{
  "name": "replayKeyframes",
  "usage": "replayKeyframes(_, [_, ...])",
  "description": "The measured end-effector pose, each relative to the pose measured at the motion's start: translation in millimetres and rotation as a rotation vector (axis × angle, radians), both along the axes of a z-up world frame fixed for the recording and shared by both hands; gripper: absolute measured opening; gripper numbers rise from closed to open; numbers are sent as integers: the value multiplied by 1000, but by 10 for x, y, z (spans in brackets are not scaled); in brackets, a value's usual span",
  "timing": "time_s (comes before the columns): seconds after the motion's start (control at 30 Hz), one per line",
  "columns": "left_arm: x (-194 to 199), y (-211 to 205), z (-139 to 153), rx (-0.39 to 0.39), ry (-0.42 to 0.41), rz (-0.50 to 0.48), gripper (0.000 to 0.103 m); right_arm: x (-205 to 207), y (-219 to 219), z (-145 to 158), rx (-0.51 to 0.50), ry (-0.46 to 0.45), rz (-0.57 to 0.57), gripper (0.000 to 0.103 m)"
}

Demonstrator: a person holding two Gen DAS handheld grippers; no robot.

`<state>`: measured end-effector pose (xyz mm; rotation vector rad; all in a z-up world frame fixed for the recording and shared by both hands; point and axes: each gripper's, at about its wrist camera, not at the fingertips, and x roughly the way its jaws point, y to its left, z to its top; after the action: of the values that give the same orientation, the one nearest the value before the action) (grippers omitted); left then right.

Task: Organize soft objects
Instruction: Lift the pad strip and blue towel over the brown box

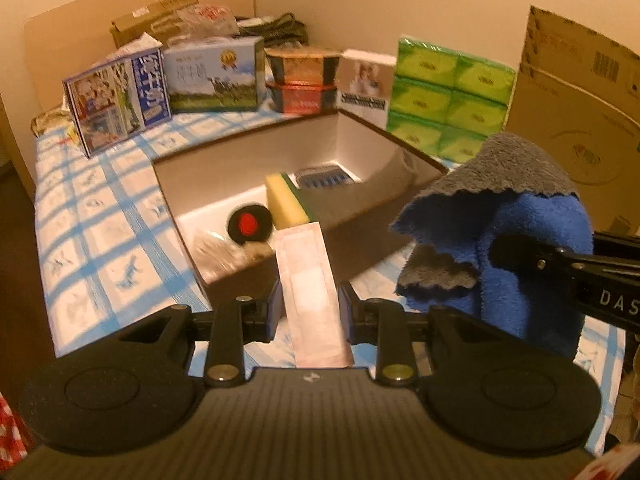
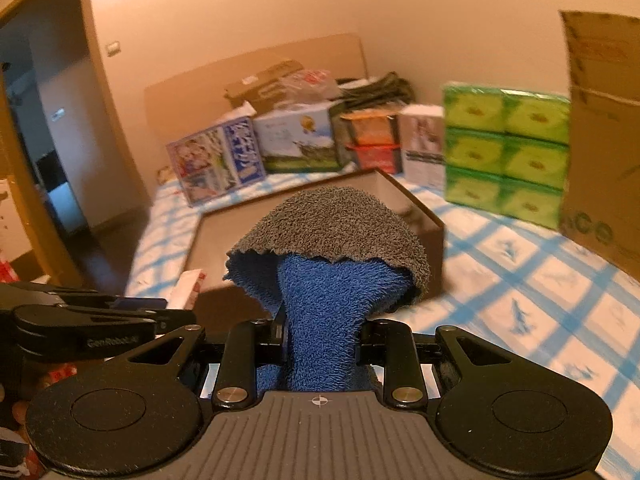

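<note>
- My left claw (image 1: 308, 304) is clamping a flat, pale pink packet (image 1: 310, 292), smooth and rectangular, which is sticking up between the blue pads above the near edge of the brown box (image 1: 248, 136).
- The left wrist view is showing me the box's white interior: a crinkled clear bag (image 1: 218, 250), a round black pad with a red centre (image 1: 249, 222), a yellow and green sponge (image 1: 289, 202) standing on edge, and a blue-striped pack (image 1: 326, 176).
- The right wrist view is hiding all of that behind the cloth.
- My right claw (image 2: 322, 332) is gripping a fluffy towel (image 2: 332, 264), blue terry with a grey side folding over like a cap, held above the box's near side, over the blue-checked sheet (image 2: 520, 280).
</note>
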<state>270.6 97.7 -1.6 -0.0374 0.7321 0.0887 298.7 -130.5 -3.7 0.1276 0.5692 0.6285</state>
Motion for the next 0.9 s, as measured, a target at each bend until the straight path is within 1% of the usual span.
replayKeyframes(0.23, [210, 199, 195, 26, -44, 26, 27, 242, 300, 223, 24, -31, 42, 27])
replayKeyframes(0.43, [445, 388, 257, 33, -55, 41, 27, 495, 546, 354, 27, -59, 71, 27])
replayKeyframes(0.7, [771, 619, 221, 42, -53, 58, 27, 845, 834, 335, 4, -67, 84, 27])
replayKeyframes(0.9, [990, 731, 138, 53, -42, 67, 27, 1146, 958, 286, -39, -77, 47, 27])
